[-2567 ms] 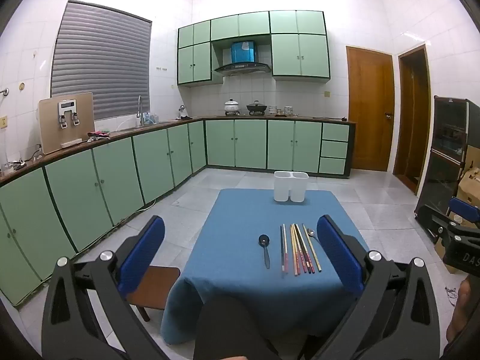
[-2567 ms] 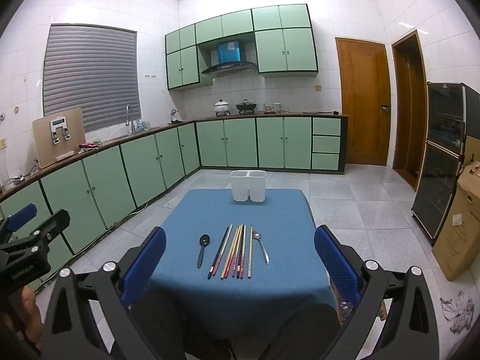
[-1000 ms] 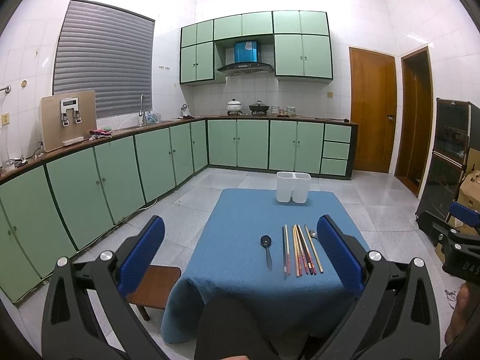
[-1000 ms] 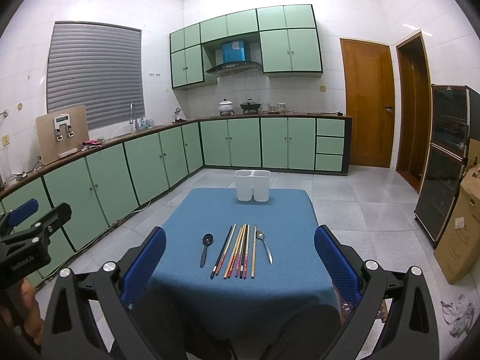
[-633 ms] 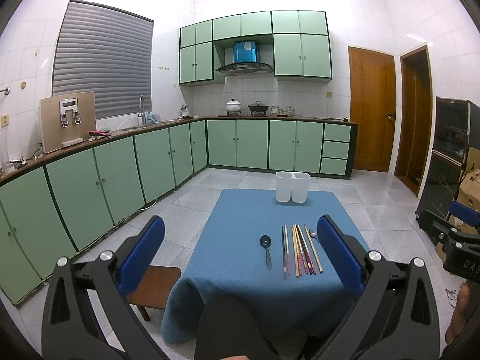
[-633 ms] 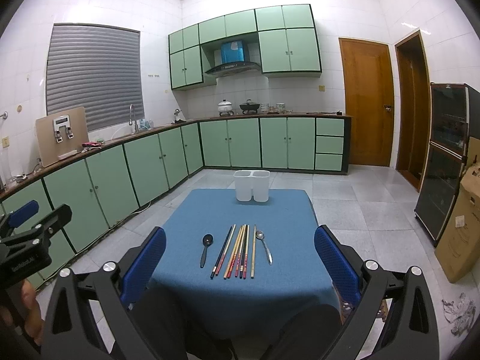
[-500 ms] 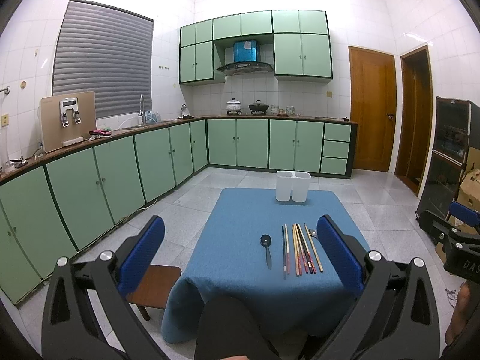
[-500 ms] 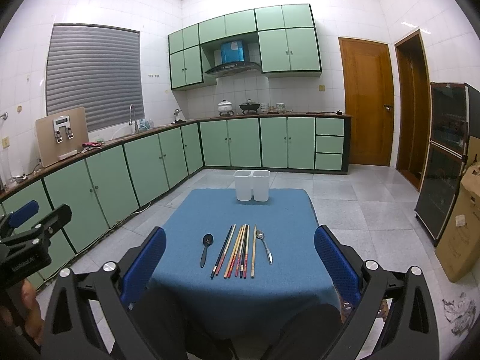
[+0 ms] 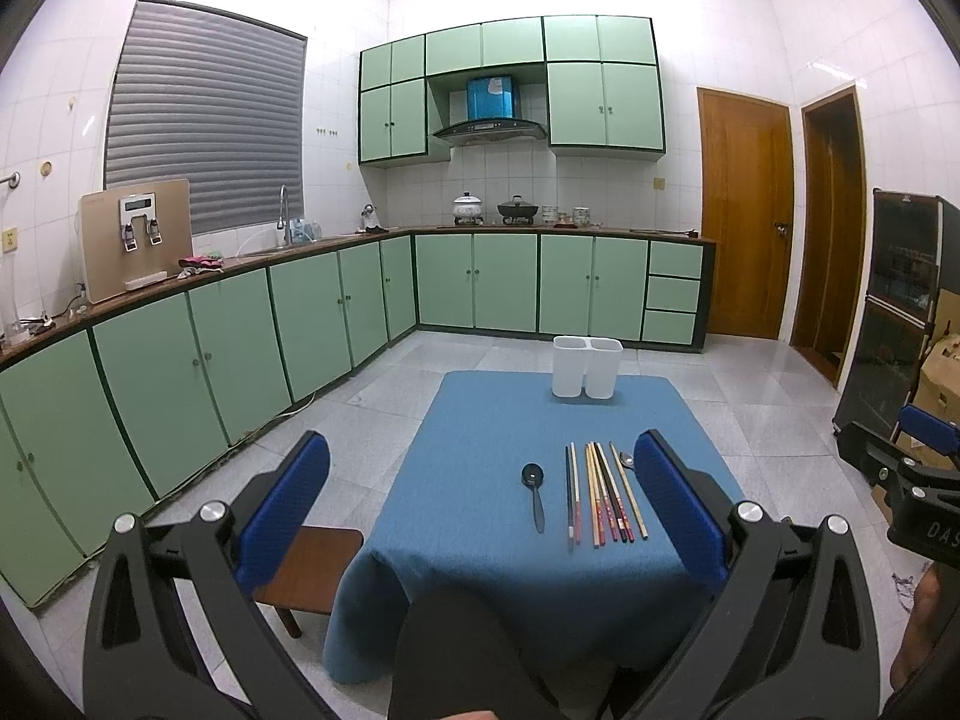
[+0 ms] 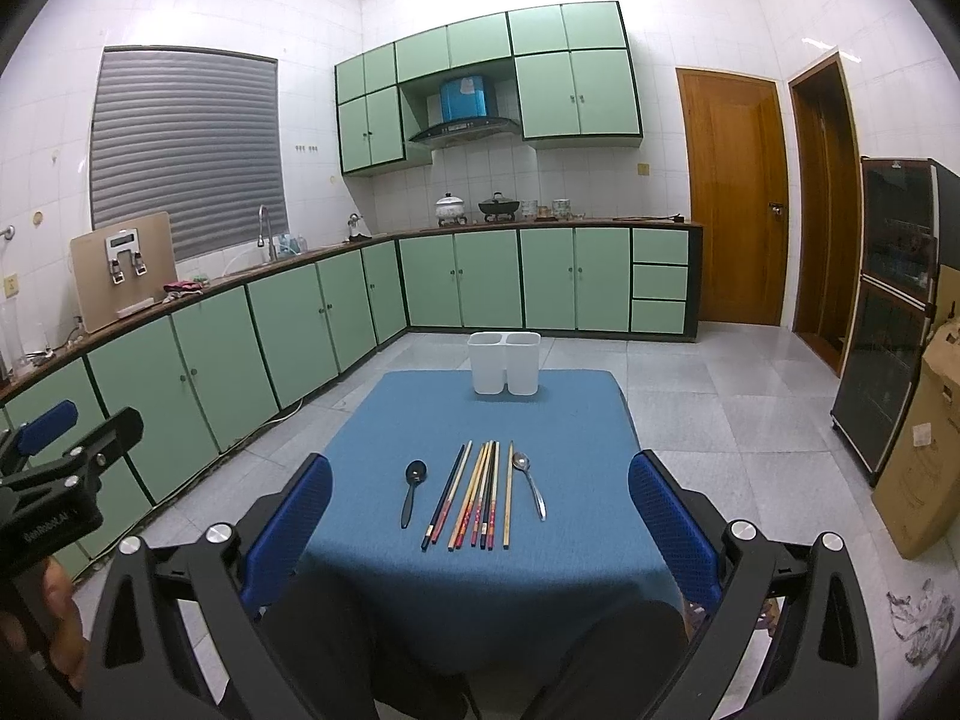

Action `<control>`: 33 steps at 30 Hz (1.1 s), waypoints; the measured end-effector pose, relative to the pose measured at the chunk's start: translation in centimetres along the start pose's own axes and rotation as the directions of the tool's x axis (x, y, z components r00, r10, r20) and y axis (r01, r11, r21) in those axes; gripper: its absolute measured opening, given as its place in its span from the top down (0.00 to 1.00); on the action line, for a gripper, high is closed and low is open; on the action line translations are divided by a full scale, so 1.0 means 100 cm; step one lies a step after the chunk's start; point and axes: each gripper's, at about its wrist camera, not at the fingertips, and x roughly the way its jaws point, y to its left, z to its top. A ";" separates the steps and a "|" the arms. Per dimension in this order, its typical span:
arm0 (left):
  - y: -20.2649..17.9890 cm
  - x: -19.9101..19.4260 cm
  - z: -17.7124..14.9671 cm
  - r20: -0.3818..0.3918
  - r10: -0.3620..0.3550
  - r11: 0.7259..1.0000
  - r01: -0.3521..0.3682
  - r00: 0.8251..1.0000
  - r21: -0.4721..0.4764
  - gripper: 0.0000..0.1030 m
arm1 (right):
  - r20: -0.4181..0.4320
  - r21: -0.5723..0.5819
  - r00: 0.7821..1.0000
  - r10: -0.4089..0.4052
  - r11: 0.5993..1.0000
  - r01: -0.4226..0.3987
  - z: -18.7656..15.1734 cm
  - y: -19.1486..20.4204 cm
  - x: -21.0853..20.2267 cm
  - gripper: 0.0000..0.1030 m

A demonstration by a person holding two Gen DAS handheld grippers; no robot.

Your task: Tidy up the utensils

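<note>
Two blue-padded fingers of the left gripper stand wide apart and hold nothing, short of the table with the blue cloth. On the cloth lie a black spoon and a row of chopsticks, with a white two-compartment plastic holder at the far edge.

From the right wrist, the right gripper is likewise spread wide and empty; a metal spoon lies just right of the chopsticks, well short of the holder.
</note>
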 end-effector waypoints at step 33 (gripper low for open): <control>0.010 0.239 -0.093 -0.390 -0.133 0.991 0.130 0.911 -0.034 0.05 | -0.321 0.009 0.946 0.037 0.999 -0.036 -0.066 -0.053 0.230 0.26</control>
